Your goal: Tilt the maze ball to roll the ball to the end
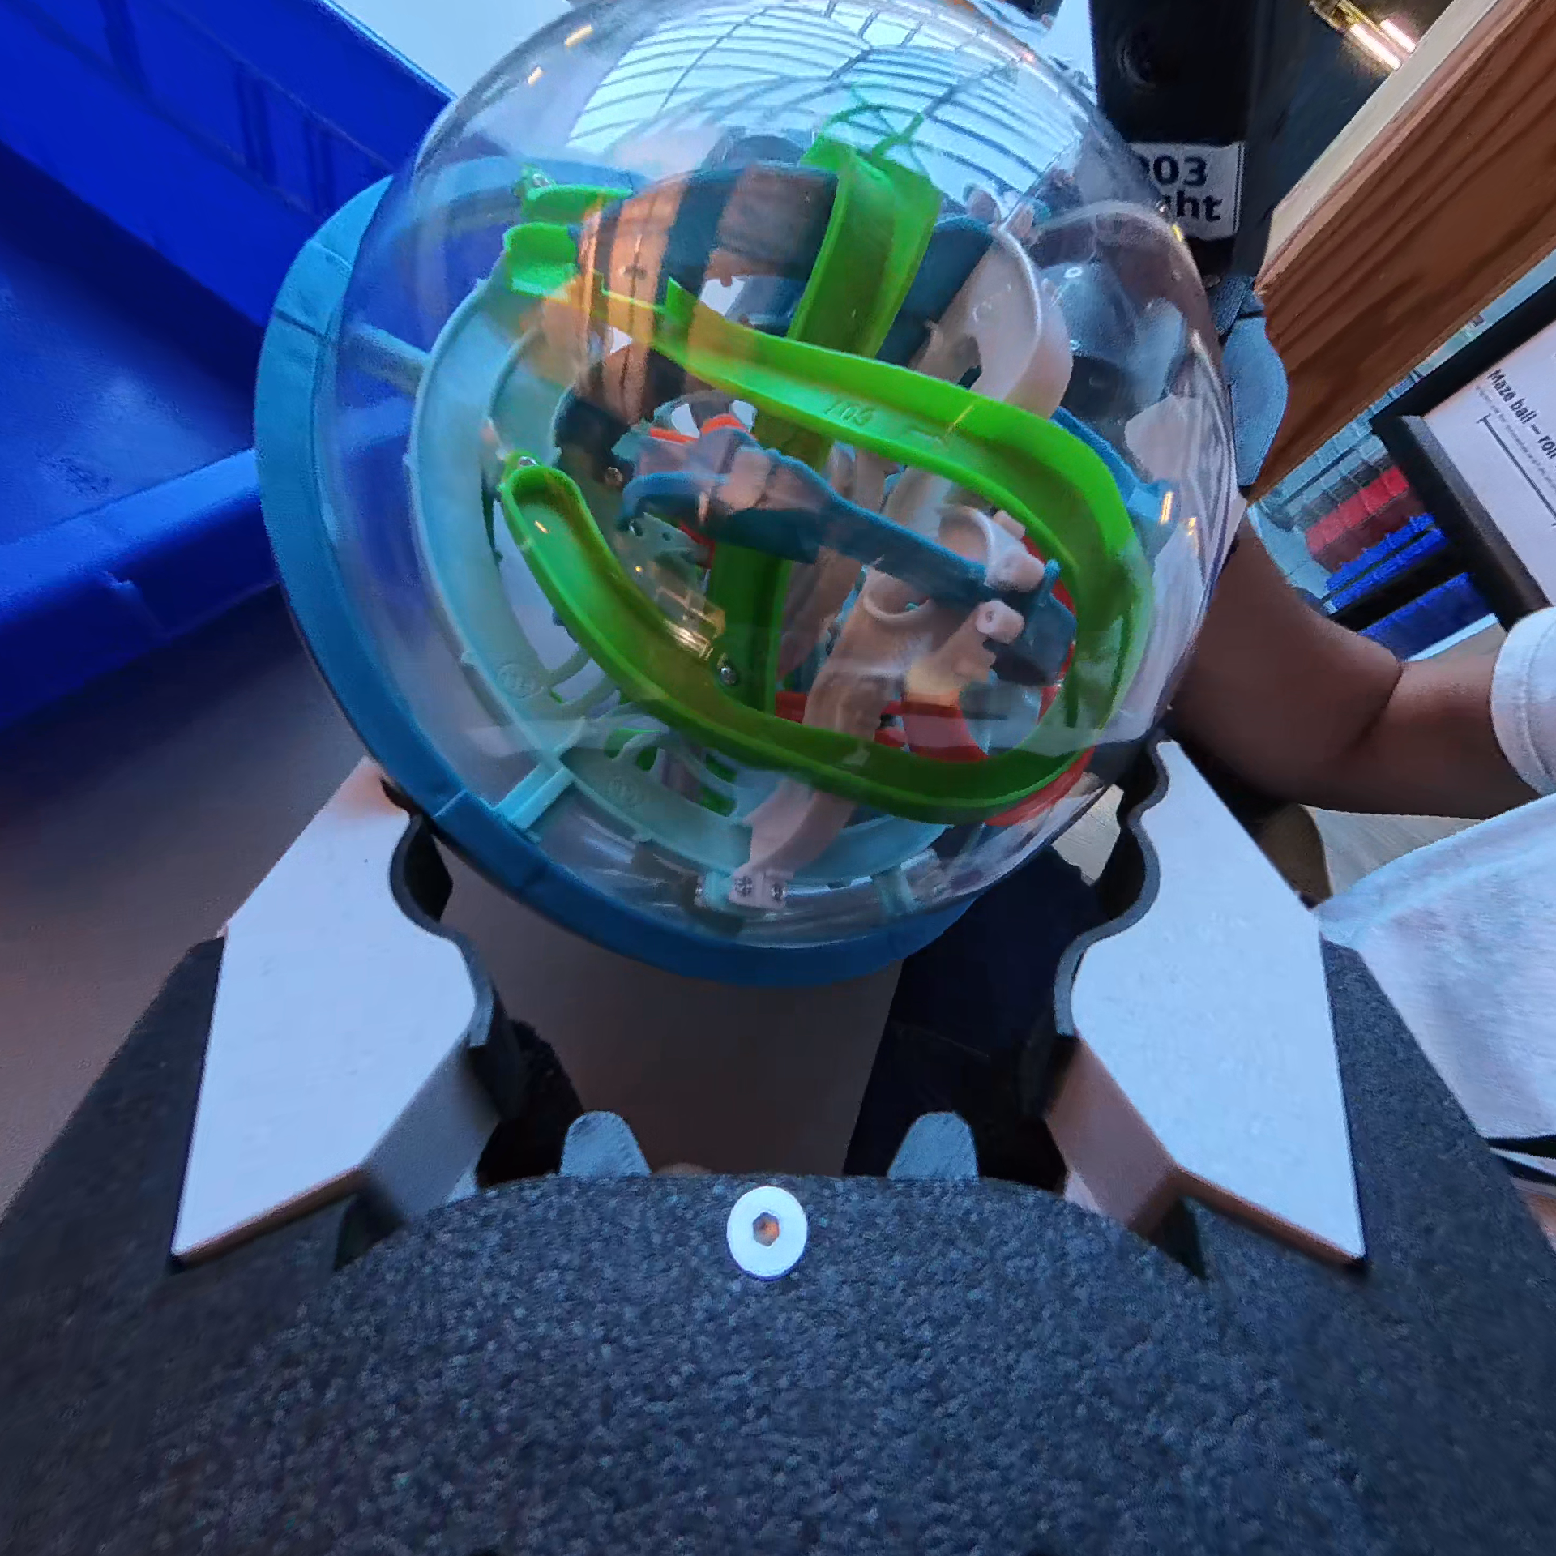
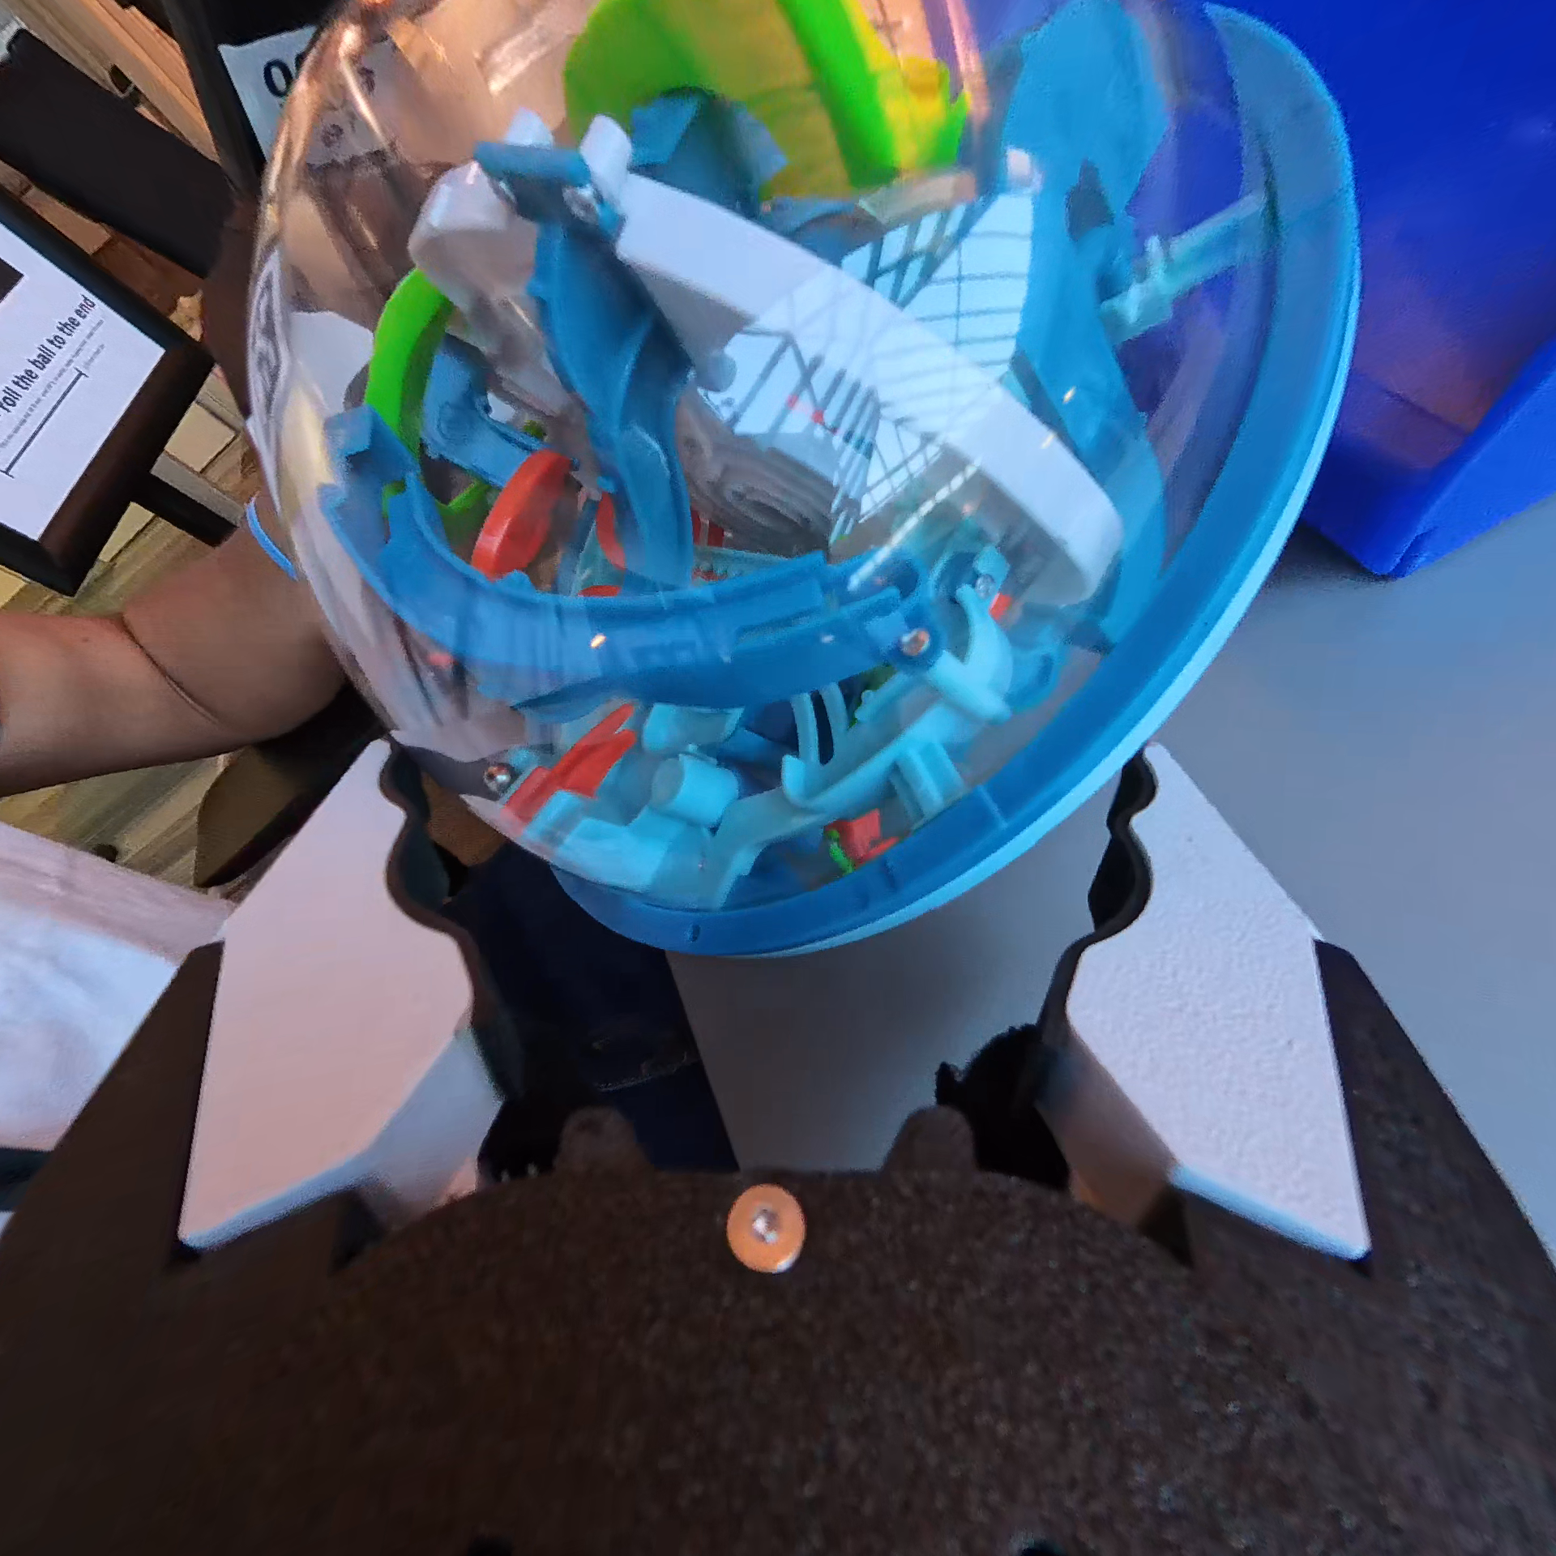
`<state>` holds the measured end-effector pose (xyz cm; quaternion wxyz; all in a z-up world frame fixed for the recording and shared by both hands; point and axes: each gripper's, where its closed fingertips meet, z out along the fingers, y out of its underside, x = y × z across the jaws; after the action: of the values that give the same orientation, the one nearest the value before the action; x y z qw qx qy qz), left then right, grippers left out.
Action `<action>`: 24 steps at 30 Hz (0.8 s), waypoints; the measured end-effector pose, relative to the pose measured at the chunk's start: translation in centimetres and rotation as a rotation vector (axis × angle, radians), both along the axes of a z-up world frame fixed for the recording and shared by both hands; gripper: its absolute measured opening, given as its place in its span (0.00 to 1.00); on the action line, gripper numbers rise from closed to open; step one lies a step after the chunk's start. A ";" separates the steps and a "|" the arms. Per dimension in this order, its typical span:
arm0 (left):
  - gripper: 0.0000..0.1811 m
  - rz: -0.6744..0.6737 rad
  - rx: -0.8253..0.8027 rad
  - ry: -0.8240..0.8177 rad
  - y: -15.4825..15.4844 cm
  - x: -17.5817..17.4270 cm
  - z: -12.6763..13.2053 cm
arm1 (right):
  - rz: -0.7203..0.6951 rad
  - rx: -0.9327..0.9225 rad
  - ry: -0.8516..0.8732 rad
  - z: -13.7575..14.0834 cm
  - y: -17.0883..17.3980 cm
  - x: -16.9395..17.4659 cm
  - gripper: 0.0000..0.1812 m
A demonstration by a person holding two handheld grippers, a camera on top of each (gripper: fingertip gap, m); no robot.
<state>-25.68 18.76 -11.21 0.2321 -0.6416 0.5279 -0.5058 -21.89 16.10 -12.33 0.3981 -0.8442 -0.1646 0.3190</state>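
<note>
The maze ball (image 1: 758, 505) is a clear sphere with a blue ring around its middle and green, blue, pale and red tracks inside. It is held up off the table between my two grippers, one on each side. My left gripper (image 1: 766, 817) has its jaws spread wide, and both fingertips rest against the sphere's lower part. My right gripper (image 2: 762, 808) is likewise spread wide against the ball (image 2: 758, 505) from the far side; its body shows in the left wrist view (image 1: 1179, 126). I cannot pick out the small rolling ball inside.
A blue plastic bin (image 1: 126, 379) stands close beside the ball, also in the right wrist view (image 2: 1473, 253). A wooden shelf edge (image 1: 1414, 253) and a black-framed sheet (image 2: 59, 396) are on the other side. A person's forearm (image 1: 1313, 699) is near. The grey tabletop (image 2: 1389, 716) lies below.
</note>
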 end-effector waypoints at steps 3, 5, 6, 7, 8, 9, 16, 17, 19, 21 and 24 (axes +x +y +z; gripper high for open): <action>0.85 -0.002 -0.008 0.013 0.0 0.0 -0.3 | -0.004 0.029 -0.010 0.2 0.2 0.2 0.85; 0.85 -0.004 -0.011 0.021 -0.1 0.0 -0.6 | -0.013 0.076 -0.015 0.4 0.5 0.4 0.85; 0.85 -0.005 -0.011 0.023 -0.1 0.1 -0.8 | -0.022 0.117 -0.018 0.5 0.7 0.6 0.85; 0.85 -0.011 -0.011 0.025 -0.1 0.1 -1.1 | -0.036 0.172 -0.020 0.8 1.0 0.7 0.85; 0.85 -0.020 -0.008 0.024 -0.1 0.2 -1.3 | -0.051 0.235 -0.022 1.0 1.3 0.9 0.85; 0.85 -0.029 0.001 0.015 -0.1 0.2 -1.6 | -0.062 0.291 -0.027 1.2 1.5 0.9 0.85; 0.84 -0.007 -0.027 -0.008 0.4 0.4 -1.3 | -0.095 0.347 0.060 1.5 2.1 1.1 0.85; 0.84 -0.004 -0.038 -0.007 0.4 0.4 -1.2 | -0.092 0.339 0.067 1.5 2.2 1.1 0.85; 0.83 0.000 -0.040 0.007 0.5 0.4 -1.4 | -0.081 0.358 0.062 1.6 2.3 1.2 0.85; 0.83 0.002 -0.041 0.013 0.5 0.4 -1.5 | -0.076 0.388 0.067 1.7 2.4 1.3 0.85; 0.83 -0.003 -0.050 0.013 0.2 0.5 -1.6 | -0.071 0.391 0.069 1.8 2.3 1.5 0.85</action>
<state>-25.15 19.01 -12.77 0.2119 -0.6496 0.5174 -0.5151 -20.38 18.40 -10.54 0.5708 -0.7446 -0.1799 0.2956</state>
